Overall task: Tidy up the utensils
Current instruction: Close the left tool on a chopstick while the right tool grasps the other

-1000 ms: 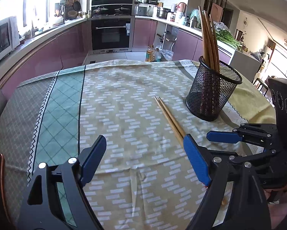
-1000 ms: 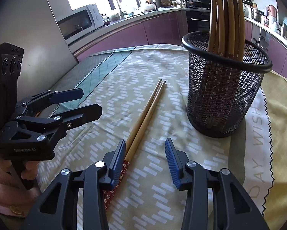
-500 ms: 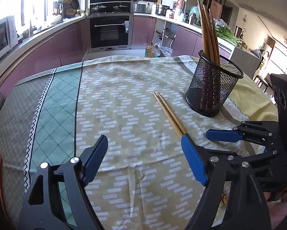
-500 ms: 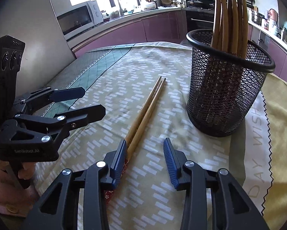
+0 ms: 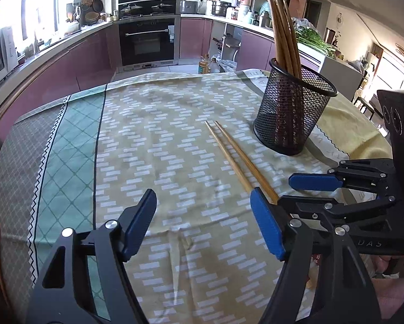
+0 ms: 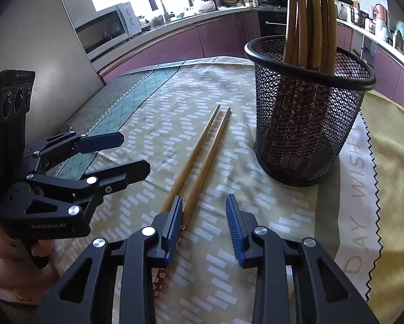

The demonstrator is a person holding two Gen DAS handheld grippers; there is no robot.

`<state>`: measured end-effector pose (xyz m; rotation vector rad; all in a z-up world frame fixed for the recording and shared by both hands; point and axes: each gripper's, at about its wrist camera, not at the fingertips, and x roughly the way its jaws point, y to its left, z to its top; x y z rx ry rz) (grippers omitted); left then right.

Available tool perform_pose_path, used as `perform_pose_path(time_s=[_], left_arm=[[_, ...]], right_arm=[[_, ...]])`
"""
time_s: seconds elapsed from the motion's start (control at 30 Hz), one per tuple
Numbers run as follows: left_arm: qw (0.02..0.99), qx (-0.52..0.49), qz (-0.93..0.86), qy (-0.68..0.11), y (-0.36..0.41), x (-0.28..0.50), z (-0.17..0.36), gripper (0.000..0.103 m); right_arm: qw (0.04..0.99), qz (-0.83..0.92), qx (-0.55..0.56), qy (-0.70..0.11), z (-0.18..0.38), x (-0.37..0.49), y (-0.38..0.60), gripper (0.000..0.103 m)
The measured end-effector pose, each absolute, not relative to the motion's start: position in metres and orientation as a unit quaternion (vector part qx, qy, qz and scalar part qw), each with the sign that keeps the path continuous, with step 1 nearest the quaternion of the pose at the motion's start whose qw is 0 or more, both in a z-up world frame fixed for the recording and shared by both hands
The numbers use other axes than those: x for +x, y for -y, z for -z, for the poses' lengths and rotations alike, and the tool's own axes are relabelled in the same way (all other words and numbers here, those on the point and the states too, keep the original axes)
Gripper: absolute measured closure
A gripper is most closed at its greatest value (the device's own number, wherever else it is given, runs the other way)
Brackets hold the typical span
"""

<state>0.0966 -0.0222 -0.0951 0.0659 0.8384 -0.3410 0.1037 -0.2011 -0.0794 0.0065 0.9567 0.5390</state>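
Observation:
A pair of wooden chopsticks (image 5: 234, 154) lies side by side on the patterned tablecloth, also in the right wrist view (image 6: 202, 156), with red patterned handle ends near me. A black mesh holder (image 5: 293, 113) stands to their right with several wooden chopsticks upright in it; it also shows in the right wrist view (image 6: 307, 124). My left gripper (image 5: 202, 221) is open and empty, just left of the chopsticks' near ends. My right gripper (image 6: 204, 221) is open and empty, low over the handle ends, its left finger beside them.
The tablecloth (image 5: 148, 145) has a green checked band on the left and a yellow part on the right. Kitchen counters, an oven (image 5: 148, 40) and a microwave (image 6: 104, 32) lie beyond the table's far edge.
Both grippers have drawn back and risen slightly, staying open. The chopsticks and the holder have not moved.

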Motion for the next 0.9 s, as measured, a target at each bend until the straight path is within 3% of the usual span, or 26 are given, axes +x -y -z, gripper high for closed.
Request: perform_pose_path(time_s=[0.7, 0.9], left_arm=[[0.877, 0.083, 0.206, -0.425, 0.055, 0.094, 0.113, 0.042], [0.877, 0.091, 0.2, -0.427, 0.057, 0.092, 0.115, 0.052]], right_arm=[[0.844, -0.266, 0.029, -0.464, 0.08, 0.109, 0.214, 0.077], [0.844, -0.265, 0.024, -0.465, 0.08, 0.112, 0.213, 0.077]])
